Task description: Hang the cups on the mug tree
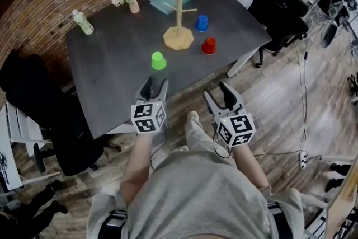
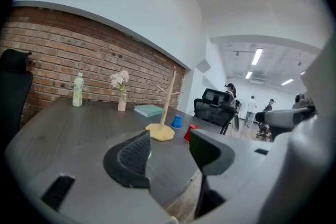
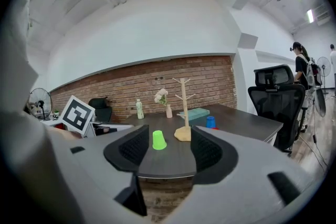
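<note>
Three small cups stand mouth-down on the dark table point(image 1: 106, 81) in the upper middle of the head view. The green cup point(image 1: 159, 60) is nearest the lower edge. The red cup point(image 1: 208, 45) sits just right of the wooden mug tree point(image 1: 179, 25), and the blue cup point(image 1: 201, 23) is above the red one. No cup hangs on the pegs yet. Both hand-held tools hover short of the table's near edge. The left gripper point(image 1: 155, 85) is below the green cup with its jaws well apart and nothing between them, and the right gripper point(image 1: 219, 93) is to its right, likewise spread and empty. The cups look like smooth, thin-walled plastic with no handle visible, so they are probably very light, fairly stiff and slick. A hard pinch could flex a wall, and a glancing touch could tip or skid one. The tapered sides favour a grip across the body toward the closed top, pads flat on opposite walls. That leaves the open mouth free to drop over an upturned peg.
</note>
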`<state>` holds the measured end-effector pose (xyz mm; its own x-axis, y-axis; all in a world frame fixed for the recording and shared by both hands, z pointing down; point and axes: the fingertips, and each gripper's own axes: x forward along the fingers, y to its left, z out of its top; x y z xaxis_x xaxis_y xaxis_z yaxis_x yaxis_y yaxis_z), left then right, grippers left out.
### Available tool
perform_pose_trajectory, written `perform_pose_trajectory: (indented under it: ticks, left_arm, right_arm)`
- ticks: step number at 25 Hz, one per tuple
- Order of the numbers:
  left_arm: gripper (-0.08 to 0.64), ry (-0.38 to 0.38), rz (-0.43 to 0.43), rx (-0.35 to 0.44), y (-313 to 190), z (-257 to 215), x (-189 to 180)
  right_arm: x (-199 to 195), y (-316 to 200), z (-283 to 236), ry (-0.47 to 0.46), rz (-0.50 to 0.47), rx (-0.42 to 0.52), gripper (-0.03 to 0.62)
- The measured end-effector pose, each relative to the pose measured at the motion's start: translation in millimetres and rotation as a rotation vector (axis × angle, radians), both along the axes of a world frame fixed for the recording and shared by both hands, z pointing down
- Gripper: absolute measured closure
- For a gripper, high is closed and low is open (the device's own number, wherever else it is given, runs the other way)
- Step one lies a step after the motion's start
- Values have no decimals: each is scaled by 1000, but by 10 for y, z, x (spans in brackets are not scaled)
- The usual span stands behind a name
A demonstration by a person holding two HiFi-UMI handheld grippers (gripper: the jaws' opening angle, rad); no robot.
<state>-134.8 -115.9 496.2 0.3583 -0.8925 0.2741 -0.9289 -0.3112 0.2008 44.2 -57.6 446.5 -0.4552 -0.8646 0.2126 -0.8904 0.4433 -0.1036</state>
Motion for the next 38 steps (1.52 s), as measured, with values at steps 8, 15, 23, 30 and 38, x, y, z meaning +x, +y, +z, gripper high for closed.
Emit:
perform_pose_trajectory:
  ticks: [8, 15, 23, 30, 38]
  left_arm:
    - [339, -14, -47, -32, -555, 282, -21]
    - [339, -77, -88, -101, -955, 617, -42]
    - [339, -132, -140, -192, -1282, 946, -130]
    - [339, -166, -164, -247, -1477, 1174, -141]
    - [344, -186, -175, -248, -1625, 1237, -176]
  right_arm:
    - [-14, -506, 68, 0, -42, 9, 348]
    - [88, -994, 18, 4, -74, 15, 350]
    - [102, -1509, 9, 4, -121, 7, 353]
    - [132, -1872, 55, -1, -143, 6, 353]
    - [112, -2098, 163, -11, -154, -13, 353]
